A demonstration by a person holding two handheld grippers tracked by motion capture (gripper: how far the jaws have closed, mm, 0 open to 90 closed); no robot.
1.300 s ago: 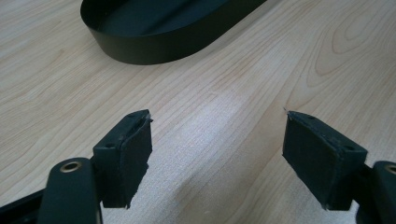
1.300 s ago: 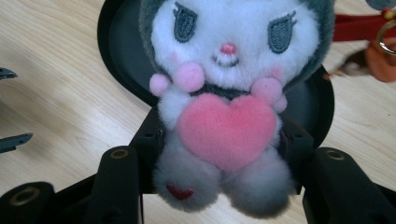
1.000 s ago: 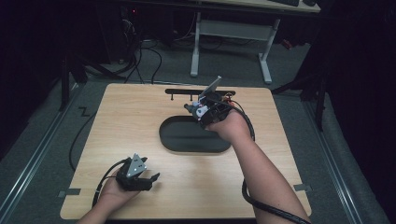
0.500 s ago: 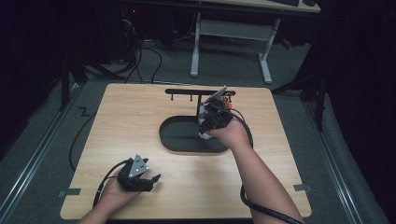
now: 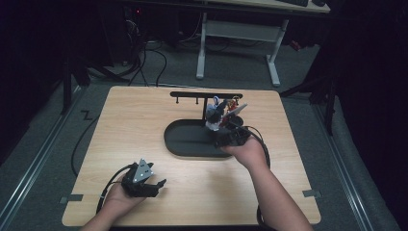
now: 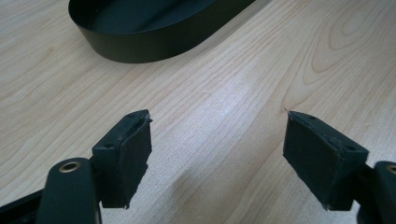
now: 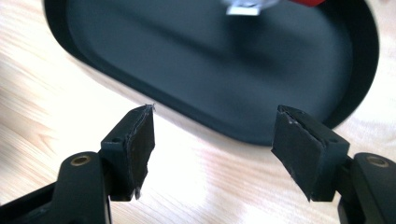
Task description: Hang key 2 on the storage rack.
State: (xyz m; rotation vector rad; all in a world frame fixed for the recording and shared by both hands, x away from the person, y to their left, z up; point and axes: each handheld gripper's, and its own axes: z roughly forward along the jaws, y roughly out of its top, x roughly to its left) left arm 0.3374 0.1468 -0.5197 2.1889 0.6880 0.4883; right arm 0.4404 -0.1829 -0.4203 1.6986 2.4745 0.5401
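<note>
surface: wooden table (image 5: 144, 120) — on it: black oval tray (image 5: 185, 144) | hook rack (image 5: 204, 95)

The black oval tray (image 5: 192, 142) occupies the worktop (image 5: 134, 125) centre, with the hook rack (image 5: 206, 95) standing just behind it. Bare worktop lies open left of the tray. Small items (image 5: 221, 113) crowd the tray's far right end.

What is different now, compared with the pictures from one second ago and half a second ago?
The right gripper has come down from above the rack toward the near rim of the black tray. Its jaws have just been opening and now stand open with nothing between them. The left gripper stayed where it was on the table, open and empty; the tray and rack did not move.
</note>
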